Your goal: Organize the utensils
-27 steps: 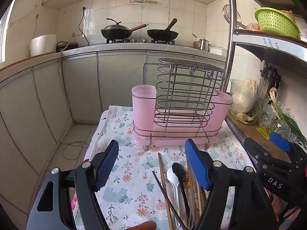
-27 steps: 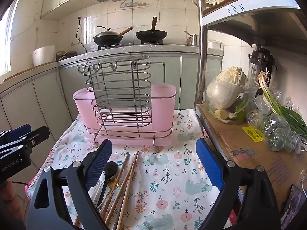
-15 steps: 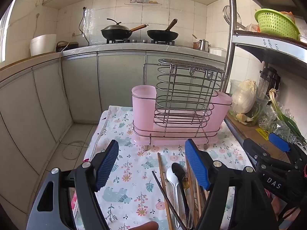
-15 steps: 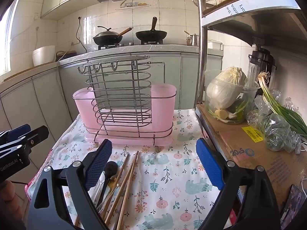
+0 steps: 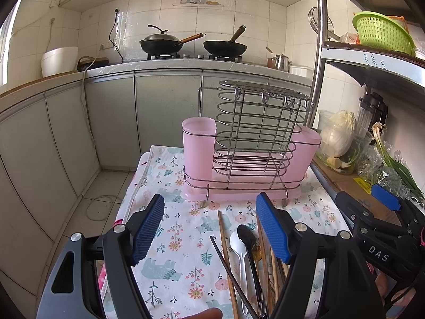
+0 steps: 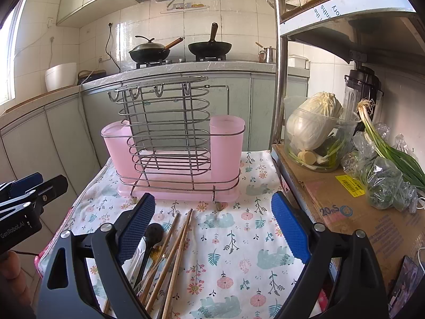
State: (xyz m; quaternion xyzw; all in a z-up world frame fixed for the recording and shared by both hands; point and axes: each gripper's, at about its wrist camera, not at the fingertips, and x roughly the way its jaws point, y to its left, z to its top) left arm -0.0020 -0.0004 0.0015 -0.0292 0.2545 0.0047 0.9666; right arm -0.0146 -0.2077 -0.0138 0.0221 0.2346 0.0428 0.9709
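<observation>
A pink utensil holder with a wire rack (image 5: 247,156) stands at the far end of a floral cloth (image 5: 183,242); it also shows in the right wrist view (image 6: 175,156). Loose utensils lie on the cloth in front of it: wooden chopsticks (image 6: 175,242), a white spoon (image 5: 239,247) and a black spoon (image 5: 247,235), which also shows in the right wrist view (image 6: 152,235). My left gripper (image 5: 212,228) is open and empty above the cloth, left of the pile. My right gripper (image 6: 212,223) is open and empty, the pile by its left finger.
A cardboard box (image 6: 342,207) on the right carries a clear bowl with cabbage (image 6: 316,133) and bagged greens (image 6: 382,175). A metal shelf post (image 6: 279,61) rises by the table's far right corner. Kitchen cabinets (image 5: 106,122) and floor lie beyond the table's left edge.
</observation>
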